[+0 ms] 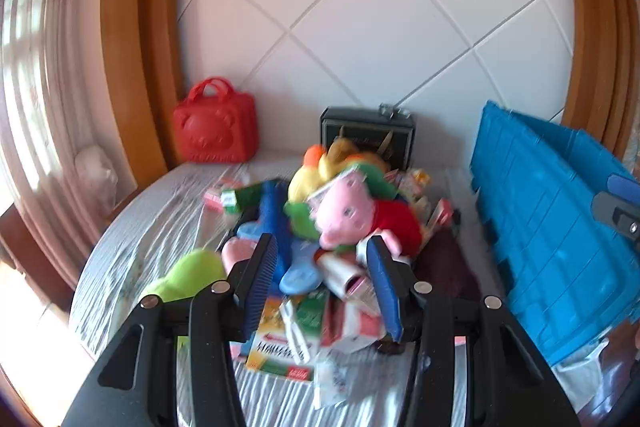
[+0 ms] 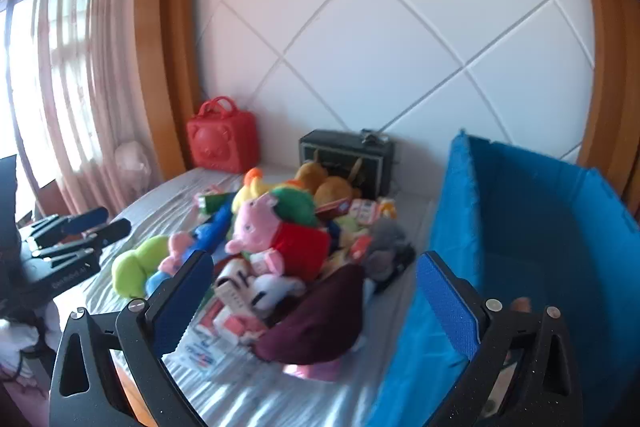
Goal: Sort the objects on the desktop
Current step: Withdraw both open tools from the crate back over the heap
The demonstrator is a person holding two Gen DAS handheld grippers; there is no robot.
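**Kid:** Where are the toys?

**Helper:** They sit in one big heap in the middle of the bed (image 1: 140,227). A pink pig plush (image 1: 344,211) in a red shirt lies on top. Under it are a yellow duck plush (image 1: 308,179), a blue comb (image 1: 276,223), small boxes and a dark red cloth (image 2: 320,323). A green plush (image 1: 188,275) lies just beside the heap. The blue bin (image 2: 540,227) stands to the right, and I can see nothing inside it.

**Kid:** Are the grabbers holding anything?

**Helper:** No. The left hand-held gripper (image 1: 322,287) has its jaws partly apart, with nothing between them. It points at the front of the heap. The right hand-held gripper (image 2: 312,307) has its jaws wide apart and holds nothing too.

**Kid:** What could go wrong?

**Helper:** I think the heap could tumble. The toys lean on each other, so pulling a low one may spill the pig and the boxes. The jaws might also pinch two things together. The sheet is wrinkly, so a flat box could be hard to pick up.
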